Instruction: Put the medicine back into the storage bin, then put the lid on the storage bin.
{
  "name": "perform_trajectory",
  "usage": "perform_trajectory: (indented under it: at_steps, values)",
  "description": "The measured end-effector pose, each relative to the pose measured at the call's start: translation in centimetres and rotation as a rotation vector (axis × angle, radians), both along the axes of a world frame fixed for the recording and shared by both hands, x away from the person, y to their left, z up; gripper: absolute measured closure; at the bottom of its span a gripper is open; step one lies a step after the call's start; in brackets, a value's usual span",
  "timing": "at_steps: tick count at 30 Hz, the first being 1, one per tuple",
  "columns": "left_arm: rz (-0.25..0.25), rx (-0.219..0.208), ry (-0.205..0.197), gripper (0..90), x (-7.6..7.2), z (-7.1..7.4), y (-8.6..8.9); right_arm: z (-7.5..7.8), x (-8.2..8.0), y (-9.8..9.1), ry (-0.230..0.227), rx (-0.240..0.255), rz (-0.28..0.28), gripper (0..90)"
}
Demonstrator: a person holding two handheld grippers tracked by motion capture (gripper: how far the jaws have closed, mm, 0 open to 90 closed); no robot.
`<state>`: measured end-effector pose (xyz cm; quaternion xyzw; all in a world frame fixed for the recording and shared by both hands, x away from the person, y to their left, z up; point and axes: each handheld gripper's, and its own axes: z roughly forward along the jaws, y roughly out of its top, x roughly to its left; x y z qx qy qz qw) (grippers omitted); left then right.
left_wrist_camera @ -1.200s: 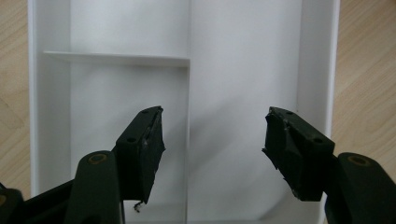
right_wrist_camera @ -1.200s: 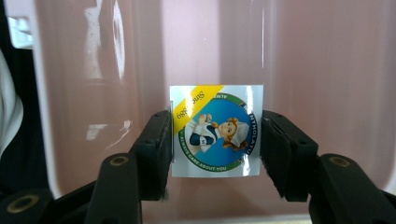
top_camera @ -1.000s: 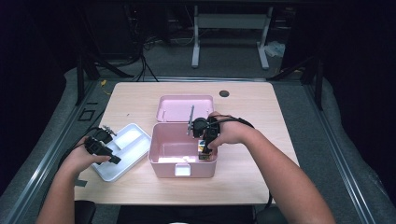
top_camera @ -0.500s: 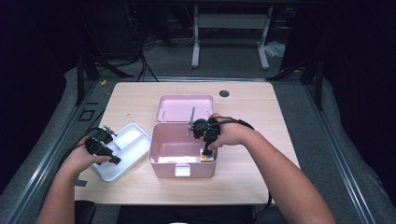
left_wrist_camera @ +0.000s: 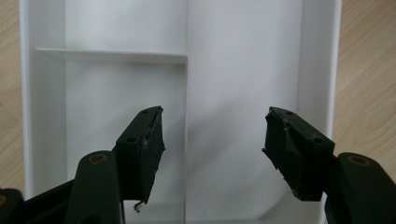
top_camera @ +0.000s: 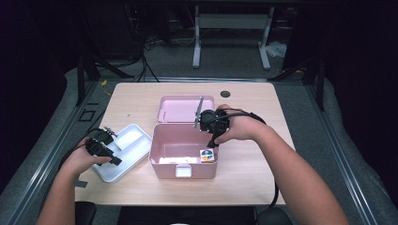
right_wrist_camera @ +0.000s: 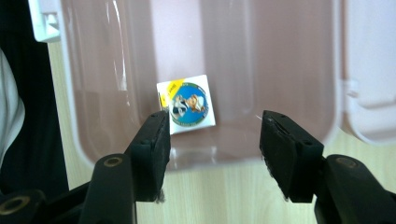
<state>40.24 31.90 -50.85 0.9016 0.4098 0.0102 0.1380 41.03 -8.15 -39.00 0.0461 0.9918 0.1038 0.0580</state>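
Observation:
An open pink box point(top_camera: 184, 169) sits mid-table with its lid point(top_camera: 180, 108) lying flat behind it. A small square packet with a blue round picture point(top_camera: 207, 154) point(right_wrist_camera: 187, 104) lies on the box floor in the near right corner. My right gripper point(top_camera: 213, 140) point(right_wrist_camera: 215, 135) hovers above that corner, pointing down. It is open, its jaws have just been closing a little, and nothing is between them. My left gripper point(top_camera: 112, 159) point(left_wrist_camera: 215, 135) is open over the white divided tray point(top_camera: 136, 140) point(left_wrist_camera: 243, 70), holding nothing.
The tray lies at the table's front left, touching the box's left side. A dark round grommet point(top_camera: 225, 93) is set in the far edge of the table. Bare wood point(top_camera: 248, 168) stretches right of the box.
My right gripper has lifted up out of the box. The square packet now lies in plain sight on the box floor below it. The left hand has stayed put.

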Motion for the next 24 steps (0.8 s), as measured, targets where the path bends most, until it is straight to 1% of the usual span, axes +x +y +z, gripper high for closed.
perform_trajectory:
  at_steps: [2,4,6,7,9,10,11,12,13,14,16,18,19,20,21,22,23,24]
  values:
    - [0.000,-0.001,0.000,37.3,0.0,0.0,0.0,0.6,-0.1,-0.6,-0.011,0.006,-0.009,43.0]
    - [0.000,-0.003,-0.002,37.7,0.0,0.0,0.1,1.1,-0.1,-1.5,-0.022,0.014,-0.030,43.0]
    - [0.006,-0.010,-0.005,39.3,0.0,0.1,0.1,1.1,-0.2,-2.4,-0.032,0.033,-0.061,42.9]
    - [0.005,-0.011,-0.006,39.6,0.0,0.1,0.2,1.1,-0.3,-2.7,-0.037,0.034,-0.076,42.9]
    - [0.008,-0.015,-0.005,41.2,0.0,0.1,0.2,0.8,-0.4,-4.0,-0.062,0.057,-0.125,42.5]
    - [0.007,-0.014,-0.004,42.0,0.0,0.2,0.3,0.7,-0.4,-4.6,-0.068,0.061,-0.165,42.5]
    - [0.005,-0.015,-0.004,43.4,-0.1,0.2,0.3,0.6,-0.5,-5.1,-0.064,0.065,-0.205,42.5]
    - [0.006,-0.018,-0.004,44.5,-0.1,0.3,0.3,0.4,-0.6,-5.9,-0.060,0.080,-0.253,42.5]
    - [0.009,-0.020,-0.005,46.5,-0.2,0.3,0.2,0.3,-0.7,-6.4,-0.057,0.090,-0.281,42.5]
    - [0.010,-0.021,-0.003,48.5,-0.3,0.3,0.2,0.1,-0.8,-7.1,-0.073,0.095,-0.304,42.5]
    - [0.018,-0.019,-0.007,49.1,-0.4,0.4,0.2,-0.7,-1.2,-8.4,-0.102,0.113,-0.376,42.5]
    - [0.022,-0.007,-0.024,49.2,-0.3,0.5,0.4,-2.0,-1.4,-9.5,-0.108,0.126,-0.435,42.3]
    - [0.032,-0.009,-0.023,49.3,-0.3,0.5,0.5,-2.5,-1.5,-9.8,-0.105,0.136,-0.456,42.3]
    - [0.035,-0.018,-0.011,50.9,-0.2,0.5,0.5,-3.4,-1.5,-10.1,-0.088,0.155,-0.487,42.3]
    - [0.050,-0.040,0.013,54.2,-0.2,0.4,0.6,-3.9,-1.6,-10.3,-0.087,0.161,-0.506,42.3]
    - [0.062,-0.053,0.027,56.7,-0.1,0.4,0.7,-4.9,-1.6,-10.5,-0.080,0.165,-0.535,42.3]
    - [0.067,-0.053,0.027,56.5,-0.1,0.3,0.8,-5.5,-1.7,-10.5,-0.076,0.168,-0.554,42.3]
    - [0.067,-0.044,0.019,56.5,-0.1,0.3,0.8,-6.3,-1.9,-10.6,-0.073,0.173,-0.573,42.3]
